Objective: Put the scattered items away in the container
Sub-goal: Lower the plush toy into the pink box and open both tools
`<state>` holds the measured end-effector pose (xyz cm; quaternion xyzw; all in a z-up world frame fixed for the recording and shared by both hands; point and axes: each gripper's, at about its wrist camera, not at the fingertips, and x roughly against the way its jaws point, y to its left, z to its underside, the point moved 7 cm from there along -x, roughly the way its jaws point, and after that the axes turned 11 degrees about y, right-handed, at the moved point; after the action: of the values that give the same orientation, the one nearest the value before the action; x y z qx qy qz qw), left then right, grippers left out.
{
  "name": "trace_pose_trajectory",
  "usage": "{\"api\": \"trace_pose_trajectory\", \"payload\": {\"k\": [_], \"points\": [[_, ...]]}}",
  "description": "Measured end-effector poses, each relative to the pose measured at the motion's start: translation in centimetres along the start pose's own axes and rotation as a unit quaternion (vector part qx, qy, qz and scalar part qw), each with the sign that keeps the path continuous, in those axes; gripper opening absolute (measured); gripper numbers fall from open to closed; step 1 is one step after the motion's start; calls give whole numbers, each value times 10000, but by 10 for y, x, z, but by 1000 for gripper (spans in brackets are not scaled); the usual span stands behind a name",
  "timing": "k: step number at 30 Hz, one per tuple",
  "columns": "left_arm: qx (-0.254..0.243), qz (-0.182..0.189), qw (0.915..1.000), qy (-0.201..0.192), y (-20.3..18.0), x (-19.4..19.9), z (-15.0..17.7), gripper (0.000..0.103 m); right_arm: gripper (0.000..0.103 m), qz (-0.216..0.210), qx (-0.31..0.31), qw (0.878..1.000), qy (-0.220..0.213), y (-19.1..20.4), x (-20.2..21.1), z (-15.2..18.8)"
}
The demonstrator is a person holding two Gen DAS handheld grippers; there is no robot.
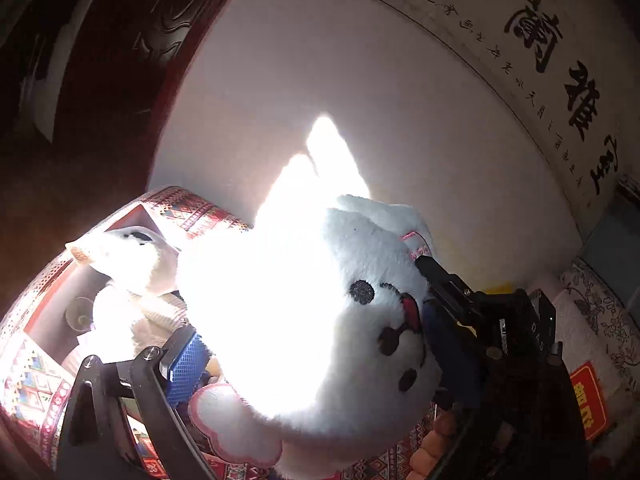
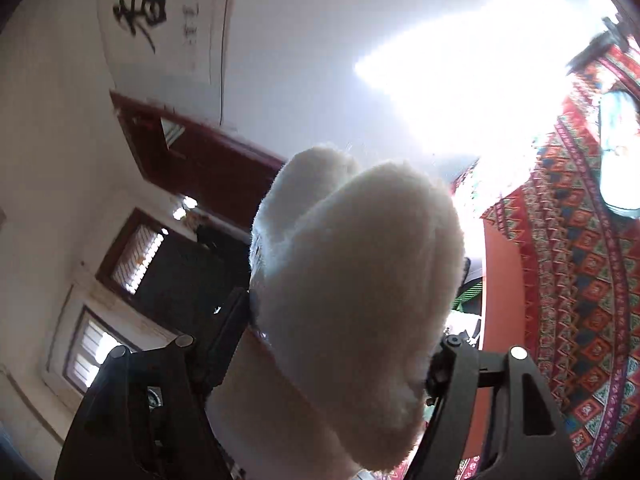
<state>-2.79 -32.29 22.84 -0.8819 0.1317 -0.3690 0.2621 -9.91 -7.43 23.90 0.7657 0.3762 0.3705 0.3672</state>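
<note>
1. Two grippers share one load: a large white plush dog (image 1: 320,300) fills the centre of both views, held up in the air above the patterned fabric container (image 1: 36,364) at the lower left of the left wrist view.
2. The plush looks light, soft and bulky; it will squash under pressure and sag where unsupported, so a hold across the thick head or body should serve better than an ear or paw.
3. A second white plush toy (image 1: 128,256) already lies inside the container, beside a clear suction cup (image 1: 80,312).
4. The left gripper (image 1: 312,320) has its fingers (image 1: 186,364) spread very wide around the dog's head, the blue pad against the fur on one side; the far finger sits by the mouth.
5. The right gripper (image 2: 340,360) straddles the dog's rounded back (image 2: 360,300) with fingers fairly wide, both pressed into the fur.
6. Judged from this, lowering and release come next.
</note>
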Motion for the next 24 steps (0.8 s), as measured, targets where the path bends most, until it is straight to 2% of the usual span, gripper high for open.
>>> {"api": "trace_pose_trajectory", "payload": {"k": [2,4,6,7,8,10,11,13,15,19,21,24], "points": [[52,-300,9994,137,31,-17,-9,97,76,625,346,9971,268,2,-40,-8],[-26,-566,9971,508,55,-57,-13,97,80,1379,601,9872,525,-15,-79,-14],[-98,-894,9908,1009,81,-112,-10,97,86,2002,766,9747,637,-45,-115,-20],[-34,-1185,9844,1298,98,-141,-5,97,87,2284,878,9671,697,-64,-133,-22],[50,-1368,9776,1601,112,-168,2,97,88,2701,963,9544,832,-87,-148,-23],[215,-1074,9727,2046,125,-208,12,103,88,3513,1076,9227,1170,-129,-168,-23],[220,-1059,9715,2110,125,-218,13,103,88,3626,1151,9162,1259,-143,-171,-23],[-14,-1209,9722,2003,118,-225,10,103,91,3379,1145,9283,1050,-153,-160,-25],[50,-1253,9719,1990,121,-232,9,103,92,3315,1132,9324,885,-156,-146,-27],[213,-1304,9721,1937,127,-235,1,103,92,3559,1397,9225,522,-134,-112,-25],[225,-1411,9758,1655,117,-216,2,103,92,3471,1531,9243,421,-112,-88,-12],[133,-1698,9806,970,97,-155,8,103,93,3412,1902,9201,286,-77,-50,17]]}}
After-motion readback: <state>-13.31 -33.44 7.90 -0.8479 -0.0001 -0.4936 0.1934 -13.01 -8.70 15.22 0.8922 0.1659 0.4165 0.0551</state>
